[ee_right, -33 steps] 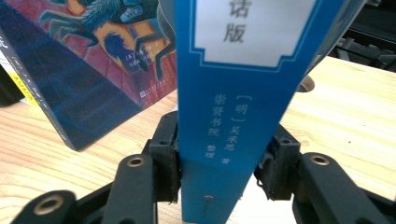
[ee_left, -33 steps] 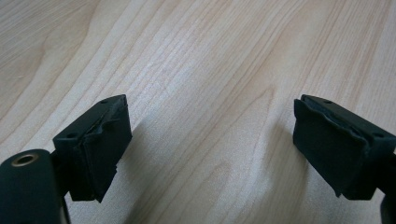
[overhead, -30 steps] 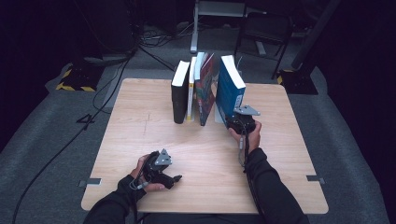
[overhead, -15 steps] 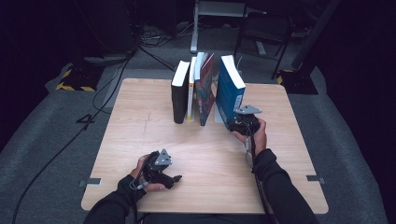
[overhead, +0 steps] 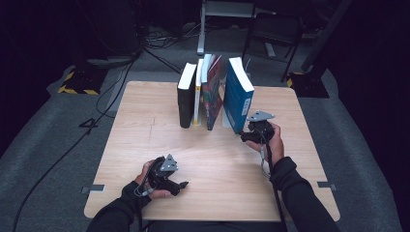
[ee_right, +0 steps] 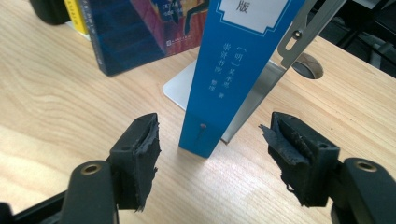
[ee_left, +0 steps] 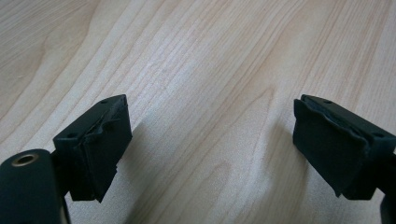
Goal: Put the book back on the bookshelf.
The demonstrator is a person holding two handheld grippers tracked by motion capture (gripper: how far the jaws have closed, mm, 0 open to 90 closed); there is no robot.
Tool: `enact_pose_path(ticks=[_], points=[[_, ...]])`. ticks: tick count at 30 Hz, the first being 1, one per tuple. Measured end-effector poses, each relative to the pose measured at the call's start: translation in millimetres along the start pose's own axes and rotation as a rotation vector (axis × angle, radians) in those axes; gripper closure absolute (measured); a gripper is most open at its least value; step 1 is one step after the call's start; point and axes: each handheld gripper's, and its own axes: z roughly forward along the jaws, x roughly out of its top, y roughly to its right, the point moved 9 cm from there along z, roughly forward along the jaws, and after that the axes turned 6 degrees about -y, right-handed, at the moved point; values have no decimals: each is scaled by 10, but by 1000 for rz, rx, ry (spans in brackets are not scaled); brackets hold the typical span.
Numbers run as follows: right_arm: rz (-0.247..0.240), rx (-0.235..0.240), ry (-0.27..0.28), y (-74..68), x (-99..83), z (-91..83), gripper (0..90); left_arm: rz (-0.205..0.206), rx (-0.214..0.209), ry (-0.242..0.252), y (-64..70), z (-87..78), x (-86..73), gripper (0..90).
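Approach step: my right gripper (ee_right: pixel 212 156), jaws released, straddles the blue book (ee_right: pixel 236 70) spine at 12 o'clock; next, advance and clamp.

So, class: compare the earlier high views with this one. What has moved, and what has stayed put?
The right gripper has edged forward to the foot of the blue book; its fingers stand open on either side of the spine, not gripping. The left gripper stayed open near the table's front edge, and the row of books did not shift.

Upright blue book (ee_right: pixel 236 70), rightmost
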Motion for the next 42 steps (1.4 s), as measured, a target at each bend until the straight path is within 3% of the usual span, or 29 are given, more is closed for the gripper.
enact_pose_path(ticks=[6, 14, 18, 27, 42], points=[[-43, 11, -30, -6, -109, -100, 334, 0, 0, 0, 0, 0, 0, 121], [-64, 22, -22, 36, -200, -259, 325, 0, 0, 0, 0, 0, 0, 121], [-111, 28, -32, 36, -275, -339, 313, -1, 0, 0, 0, 0, 0, 121], [-153, 38, -36, 67, -437, -510, 314, -2, 1, 0, 1, 0, 0, 122], [-173, 44, -40, 119, -729, -737, 308, -2, 1, 1, 1, 0, 0, 122]])
